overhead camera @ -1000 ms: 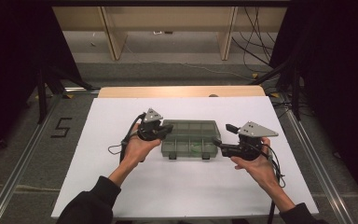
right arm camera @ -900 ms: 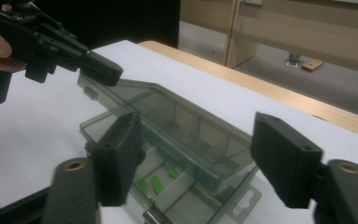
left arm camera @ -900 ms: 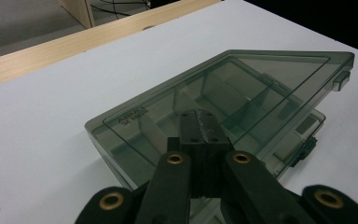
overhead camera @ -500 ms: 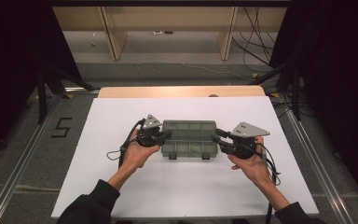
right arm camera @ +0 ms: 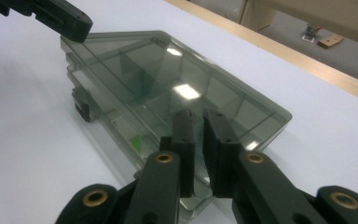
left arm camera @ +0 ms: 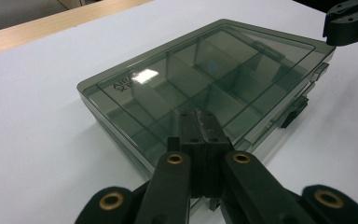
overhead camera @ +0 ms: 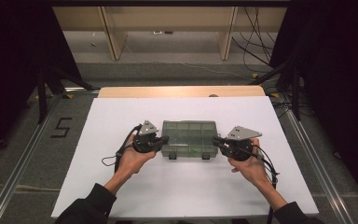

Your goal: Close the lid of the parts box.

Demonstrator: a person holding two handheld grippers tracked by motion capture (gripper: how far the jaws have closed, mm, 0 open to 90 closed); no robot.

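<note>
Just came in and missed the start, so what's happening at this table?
A person is working a smoky clear compartment box on the white table with a pair of hand-held tongs. The left tongs are at the box's left end, jaws pressed together over its lid. The right tongs are at the right end, jaws slightly apart above the lid edge. The lid is shut, the two dark latches face the person, and a small green bit lies inside.

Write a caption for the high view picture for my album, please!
Two hands press the left tool and right tool against the ends of a smoky compartment box on a white table.
</note>
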